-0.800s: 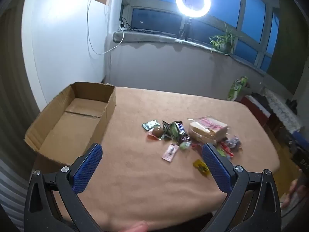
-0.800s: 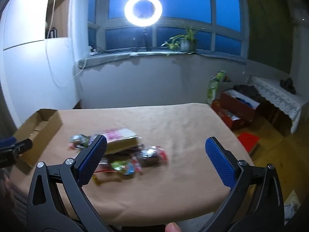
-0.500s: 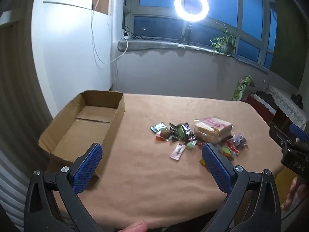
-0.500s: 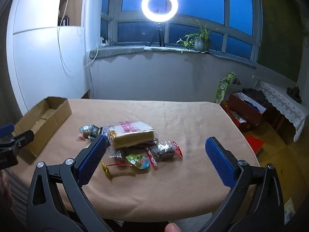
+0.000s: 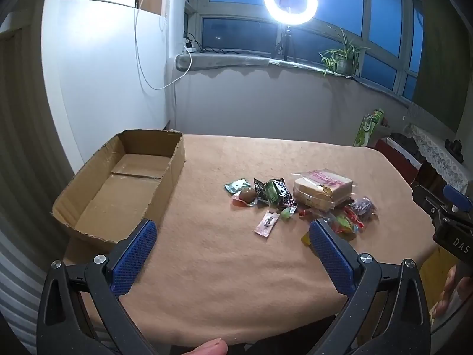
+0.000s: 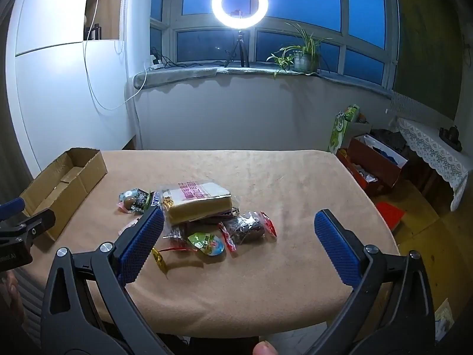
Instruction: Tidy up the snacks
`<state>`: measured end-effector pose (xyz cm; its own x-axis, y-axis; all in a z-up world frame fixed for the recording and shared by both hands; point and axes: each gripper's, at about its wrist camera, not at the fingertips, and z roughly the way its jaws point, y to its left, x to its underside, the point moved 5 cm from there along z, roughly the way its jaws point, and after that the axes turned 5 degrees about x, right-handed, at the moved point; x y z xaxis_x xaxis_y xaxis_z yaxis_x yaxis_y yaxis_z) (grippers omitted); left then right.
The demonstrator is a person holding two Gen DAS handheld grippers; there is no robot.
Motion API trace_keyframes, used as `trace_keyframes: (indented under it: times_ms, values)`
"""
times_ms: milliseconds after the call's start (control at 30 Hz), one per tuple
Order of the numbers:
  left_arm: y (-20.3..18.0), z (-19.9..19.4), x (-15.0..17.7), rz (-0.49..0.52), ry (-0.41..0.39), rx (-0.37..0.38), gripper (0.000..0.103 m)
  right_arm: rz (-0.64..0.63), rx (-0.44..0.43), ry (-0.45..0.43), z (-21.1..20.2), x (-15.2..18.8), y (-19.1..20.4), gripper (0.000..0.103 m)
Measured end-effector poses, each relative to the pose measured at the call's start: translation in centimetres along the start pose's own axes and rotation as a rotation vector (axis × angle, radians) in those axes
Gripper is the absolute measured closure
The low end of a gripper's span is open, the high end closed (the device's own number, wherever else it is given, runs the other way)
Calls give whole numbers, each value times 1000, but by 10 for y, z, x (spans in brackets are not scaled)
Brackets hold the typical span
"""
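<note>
— where are your jaws right now?

— my left gripper (image 5: 230,247) hangs over the near edge of the desk (image 5: 236,281), tilted down, jaws spread wide with only bare tan cloth between the blue pads. my right gripper (image 6: 238,244) is the same, wide apart and holding nothing; its left pad sits in front of the near side of the snack pile in that view, but i can't say it touches anything.

— and the snacks?

— all in one loose heap (image 5: 298,199) on the desk, right of the middle from my left camera. the biggest is a clear bag of sliced bread with pink print (image 6: 196,202). just beside it, on the box side, lie dark candy-bar wrappers (image 5: 273,192), a small green packet (image 5: 235,185) and a round brown sweet in a clear wrap (image 5: 247,195). a pale pink sachet (image 5: 267,222) lies a little apart, nearer to me. on the other side of the bread there's a dark cake in a red-edged wrapper (image 6: 248,227), a round jelly cup with a colourful lid (image 6: 206,243) and a small yellow candy (image 6: 158,256).

— the box?

— an open cardboard box (image 5: 124,183) sits at the desk's left end, well apart from the heap, with no snacks in it. a ring light (image 6: 240,3) shines on the windowsill behind.
</note>
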<state>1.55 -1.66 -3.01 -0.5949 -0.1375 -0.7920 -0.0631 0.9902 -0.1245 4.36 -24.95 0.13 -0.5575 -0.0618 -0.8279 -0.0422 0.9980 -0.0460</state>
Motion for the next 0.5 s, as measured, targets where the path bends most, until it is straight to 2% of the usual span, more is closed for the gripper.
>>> trace_keyframes:
  times_ms: [500]
  values:
    - [-1,0,0,4,4,0,0,-1,-2,-4,-1,0,-1,0]
